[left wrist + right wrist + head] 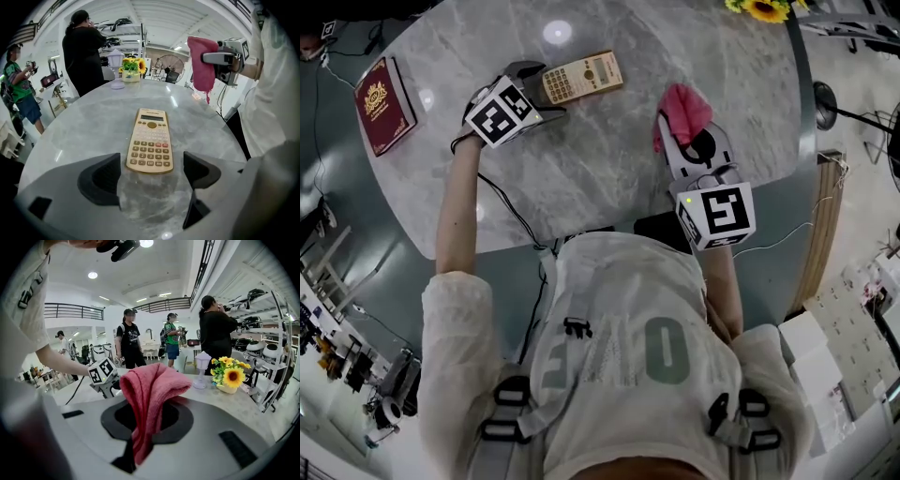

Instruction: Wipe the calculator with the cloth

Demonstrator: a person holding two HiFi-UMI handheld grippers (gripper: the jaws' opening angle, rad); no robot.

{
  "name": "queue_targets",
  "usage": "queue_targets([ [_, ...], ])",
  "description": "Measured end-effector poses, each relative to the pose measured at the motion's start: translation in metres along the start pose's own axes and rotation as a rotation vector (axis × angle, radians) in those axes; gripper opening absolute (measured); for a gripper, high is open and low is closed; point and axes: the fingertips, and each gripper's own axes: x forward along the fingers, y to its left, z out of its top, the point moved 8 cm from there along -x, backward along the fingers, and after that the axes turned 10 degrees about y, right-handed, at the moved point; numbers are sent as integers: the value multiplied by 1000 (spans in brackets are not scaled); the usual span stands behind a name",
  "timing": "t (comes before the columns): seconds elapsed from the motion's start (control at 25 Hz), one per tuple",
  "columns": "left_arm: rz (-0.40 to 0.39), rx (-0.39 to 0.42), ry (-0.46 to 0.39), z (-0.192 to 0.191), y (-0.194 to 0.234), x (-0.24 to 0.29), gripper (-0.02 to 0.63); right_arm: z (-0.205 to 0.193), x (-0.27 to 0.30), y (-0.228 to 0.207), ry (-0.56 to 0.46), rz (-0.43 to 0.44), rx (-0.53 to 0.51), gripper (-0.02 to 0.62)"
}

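Calculator [582, 78] lies flat on the marble table [609, 187] in the head view, one end at the tips of the left gripper [534, 89]. The pink cloth [682, 111] juts ahead of the right gripper [692, 141], well off to the side.

Left gripper view: the jaws stand wide apart and press nothing, with the calculator's bottom edge just ahead of the gap. It looks light, rigid and apt to skate on polished stone, so pinching its long sides there should steady it.

Right gripper view: the jaws are clamped on the soft, limp cloth.
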Motion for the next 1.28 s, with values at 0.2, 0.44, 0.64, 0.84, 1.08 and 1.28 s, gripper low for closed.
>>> queue_targets([
  [0.2,13,24,17,-6,5,5,337,1,10,1,17,5,-4,57],
  [0.44,8,19,15,-8,7,6,336,-3,19,1,36,15,-9,57],
  [0.64,-26,-5,7,-9,9,9,336,-1,29,2,47,34,-37,57],
  [0.84,-29,-4,12,-8,10,11,336,14,44,-4,50,30,-104,57],
  [1.08,-21,4,8,-9,10,11,336,48,78,-14,117,38,-289,57],
  [1.28,-25,-1,3,-10,10,12,336,60,122,-20,244,27,-592,55],
])
